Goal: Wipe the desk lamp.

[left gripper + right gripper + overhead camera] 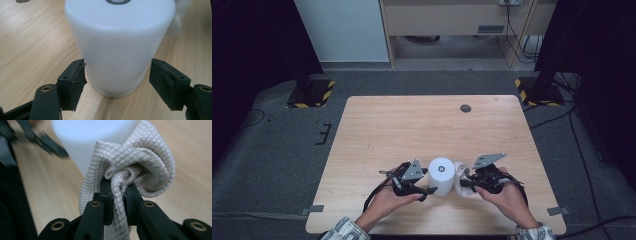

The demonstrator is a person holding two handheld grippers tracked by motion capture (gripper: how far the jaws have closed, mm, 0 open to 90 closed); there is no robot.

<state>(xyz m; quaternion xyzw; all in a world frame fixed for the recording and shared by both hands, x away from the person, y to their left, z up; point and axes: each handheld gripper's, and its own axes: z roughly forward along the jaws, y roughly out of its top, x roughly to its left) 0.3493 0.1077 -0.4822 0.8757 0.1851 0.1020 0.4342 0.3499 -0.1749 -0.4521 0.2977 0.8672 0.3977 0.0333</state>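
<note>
Table [422, 125] — far half bare

No legible text, brand, number or label appears on any surface. The white cylinder [442, 176] carries a round grey ring mark [118, 1] on its top face, without readable characters. Yellow-and-black hazard stripes mark the stand bases [311, 93] on the floor at either far corner of the table [412, 125]; they bear no lettering.
</note>
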